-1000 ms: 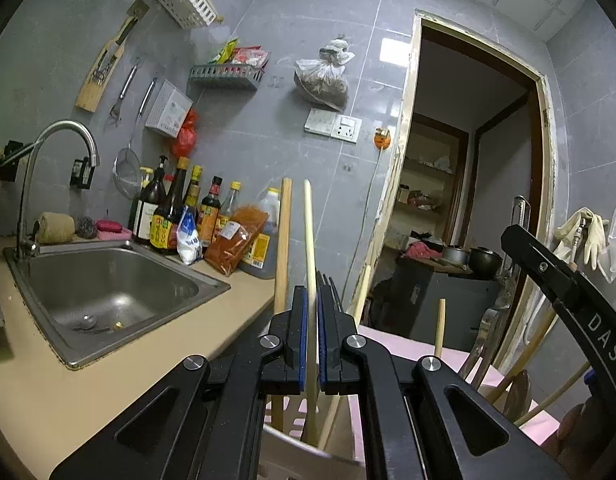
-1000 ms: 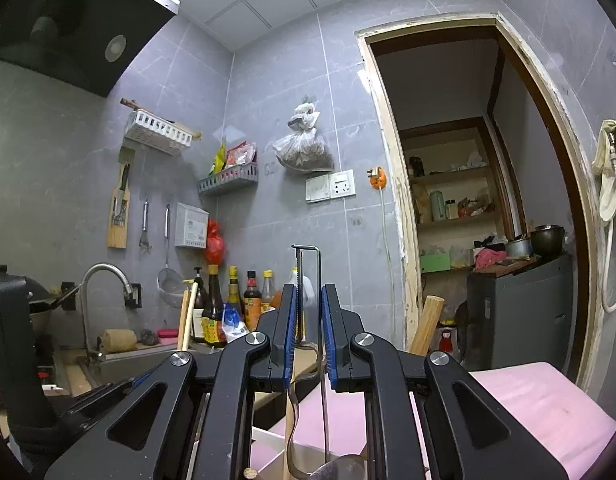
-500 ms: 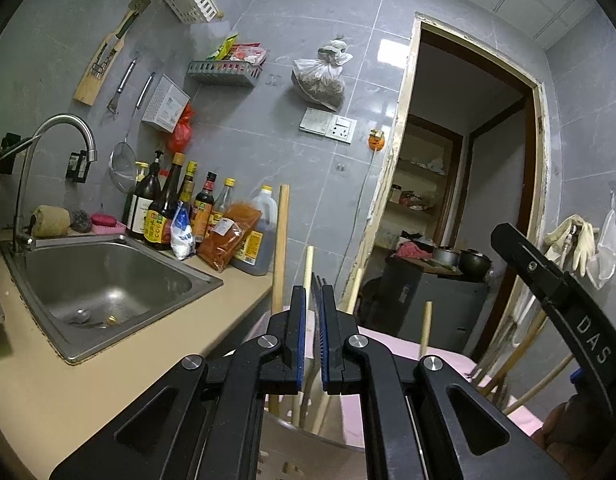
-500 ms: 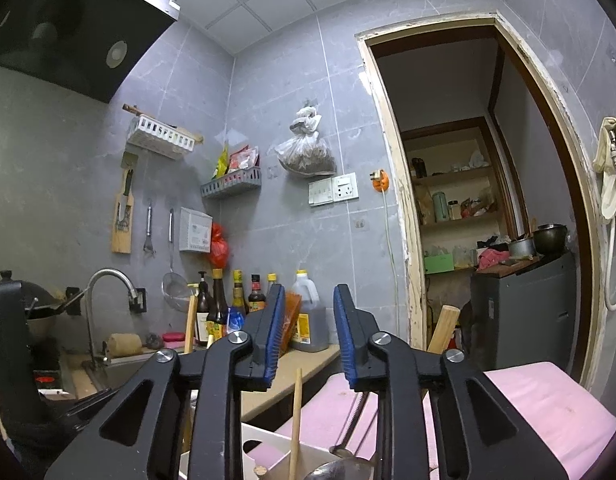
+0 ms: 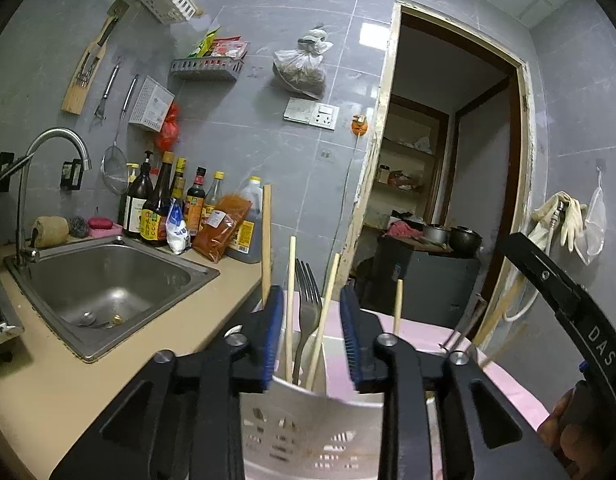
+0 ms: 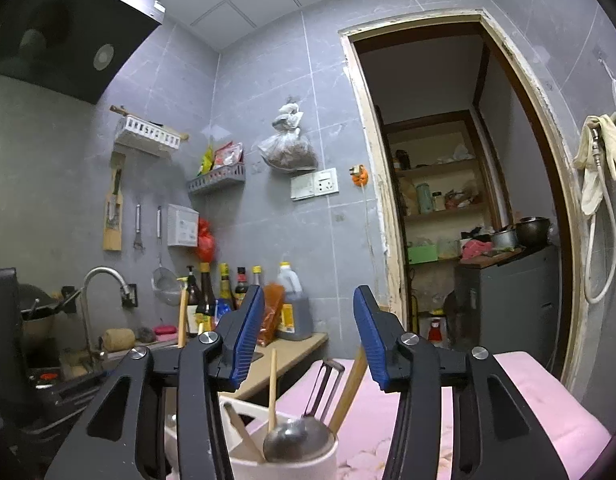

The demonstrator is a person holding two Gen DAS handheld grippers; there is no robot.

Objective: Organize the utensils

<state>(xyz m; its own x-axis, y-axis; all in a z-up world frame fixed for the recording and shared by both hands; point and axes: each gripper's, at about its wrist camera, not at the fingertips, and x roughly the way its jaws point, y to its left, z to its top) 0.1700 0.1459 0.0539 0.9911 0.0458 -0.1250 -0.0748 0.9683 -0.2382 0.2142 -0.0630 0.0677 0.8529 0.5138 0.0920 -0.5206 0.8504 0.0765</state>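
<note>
A white slotted utensil holder point(image 5: 300, 428) stands just below my left gripper point(image 5: 312, 338). A metal fork point(image 5: 308, 292) and pale wooden chopsticks point(image 5: 290, 280) stand in it, rising between the jaws without touching the blue pads. Those jaws are opening. My right gripper point(image 6: 308, 336) hangs above the holder's other side point(image 6: 292, 464), its jaws also opening with nothing between them. Under it sit a steel ladle point(image 6: 296, 438), a metal peeler point(image 6: 327, 380), a chopstick point(image 6: 272, 384) and a wooden handle point(image 6: 353, 384).
A steel sink point(image 5: 104, 284) with a tap point(image 5: 56, 148) is set in the beige counter on the left. Sauce bottles point(image 5: 164, 204) line the wall. A pink cloth point(image 6: 519, 400) covers the surface to the right. A doorway point(image 5: 447, 180) lies beyond.
My left gripper let go of a pale chopstick, which now stands lower in the holder. My right gripper released the metal peeler, which dropped into the holder. Both sets of jaws have spread apart.
</note>
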